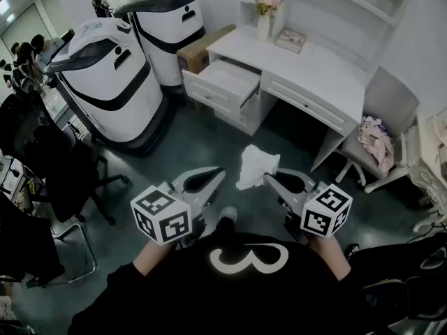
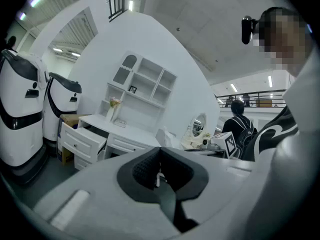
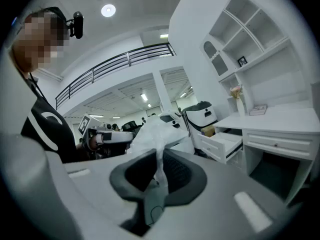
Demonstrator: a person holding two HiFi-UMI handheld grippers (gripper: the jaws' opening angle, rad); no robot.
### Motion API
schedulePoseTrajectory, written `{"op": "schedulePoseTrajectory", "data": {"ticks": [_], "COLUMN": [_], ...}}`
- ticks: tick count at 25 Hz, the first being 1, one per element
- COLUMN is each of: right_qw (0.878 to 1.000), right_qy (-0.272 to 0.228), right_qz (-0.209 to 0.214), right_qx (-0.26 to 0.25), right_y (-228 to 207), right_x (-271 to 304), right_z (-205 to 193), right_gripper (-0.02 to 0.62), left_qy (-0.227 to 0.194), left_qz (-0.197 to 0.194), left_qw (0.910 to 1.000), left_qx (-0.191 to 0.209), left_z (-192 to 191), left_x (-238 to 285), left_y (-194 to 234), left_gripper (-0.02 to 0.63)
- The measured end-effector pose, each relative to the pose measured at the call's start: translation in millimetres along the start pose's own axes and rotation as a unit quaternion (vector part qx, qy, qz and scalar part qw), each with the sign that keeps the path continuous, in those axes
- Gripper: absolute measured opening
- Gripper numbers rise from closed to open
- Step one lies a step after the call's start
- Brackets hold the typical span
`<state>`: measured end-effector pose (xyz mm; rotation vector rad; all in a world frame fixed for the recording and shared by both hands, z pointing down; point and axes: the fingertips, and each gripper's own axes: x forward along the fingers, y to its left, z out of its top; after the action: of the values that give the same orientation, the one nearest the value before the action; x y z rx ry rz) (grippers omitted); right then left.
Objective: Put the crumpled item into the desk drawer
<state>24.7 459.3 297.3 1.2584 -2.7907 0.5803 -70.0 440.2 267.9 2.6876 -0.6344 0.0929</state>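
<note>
The crumpled item, a white wad of thin plastic or paper, hangs pinched in my right gripper, which is shut on it above the grey floor. In the right gripper view the crumpled item bulges up out of the closed pads of the right gripper. My left gripper is held level beside it, shut, with nothing in it; the left gripper shows its pads together. The white desk stands ahead, and its left drawer is pulled open, well beyond both grippers.
Two large white-and-black machines stand left of the desk, with a cardboard box between them and it. A white chair with clothes is at the right. A black office chair is at the left. A vase stands on the desk.
</note>
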Motion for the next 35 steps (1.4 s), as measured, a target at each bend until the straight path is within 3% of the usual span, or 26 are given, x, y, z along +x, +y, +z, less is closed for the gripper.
{"op": "schedulePoseTrajectory", "data": {"ticks": [8,19,28,35], "right_qw": [1.0,0.999,0.998,0.995], "right_qy": [-0.001,0.012,0.024,0.043], "right_qz": [-0.008,-0.028,-0.047,-0.057], "right_qx": [0.005,0.01,0.041,0.065], "right_y": [-18,-70,-148,-227], "right_x": [9,51,111,185], "right_z": [-3,8,29,61], "right_gripper": [0.04,0.04,0.04,0.04], "left_qy": [0.003,0.008,0.024,0.045], "left_qz": [0.002,-0.004,-0.01,-0.019], "left_qw": [1.0,0.9999,0.9991,0.9971], "left_qx": [0.001,-0.008,-0.033,-0.057], "left_z": [-2,9,31,69], "left_x": [10,47,106,172], "left_y": [15,71,155,246], "left_gripper": [0.009,0.01,0.009,0.01]}}
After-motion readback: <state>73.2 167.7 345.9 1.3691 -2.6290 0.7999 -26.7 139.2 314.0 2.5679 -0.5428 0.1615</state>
